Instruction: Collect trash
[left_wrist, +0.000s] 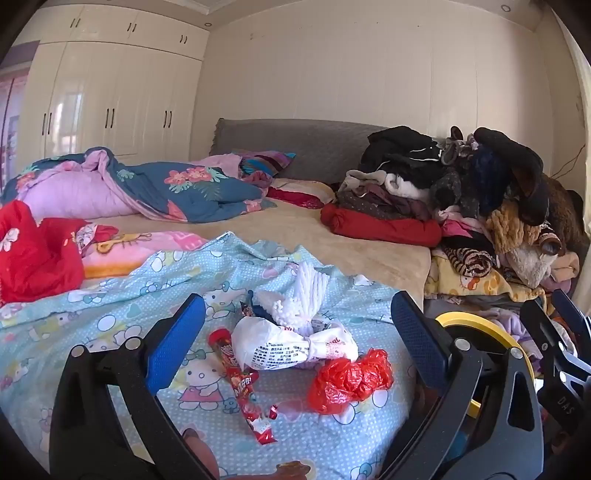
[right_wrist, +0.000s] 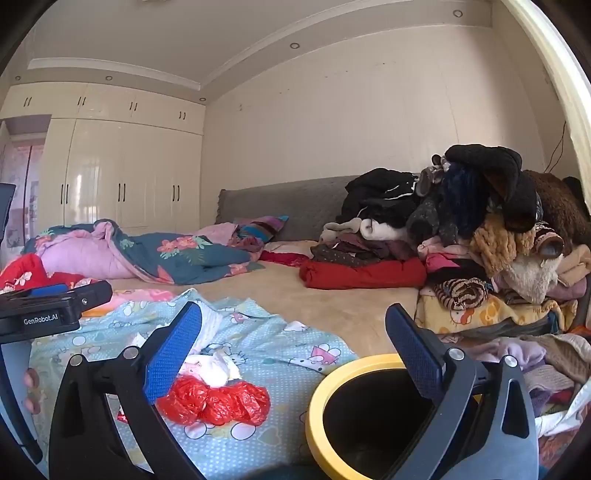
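Observation:
On the light blue cartoon sheet (left_wrist: 110, 302) lies a small heap of trash: a white foam net (left_wrist: 299, 299), a white printed plastic bag (left_wrist: 291, 347), a long red snack wrapper (left_wrist: 243, 384) and a crumpled red plastic bag (left_wrist: 347, 380). My left gripper (left_wrist: 295, 343) is open and empty, its blue pads either side of the heap. My right gripper (right_wrist: 291, 350) is open and empty. The red plastic bag (right_wrist: 218, 402) sits by its left finger. A bin with a yellow rim (right_wrist: 317, 398) and black inside stands under its right finger, beside the bed.
The bed carries a floral quilt (left_wrist: 177, 184), red clothing (left_wrist: 33, 251) at the left and a tall pile of clothes and plush toys (left_wrist: 480, 199) at the right. A white wardrobe (left_wrist: 110, 99) fills the far wall. The bin's rim (left_wrist: 480, 325) shows beside the left gripper.

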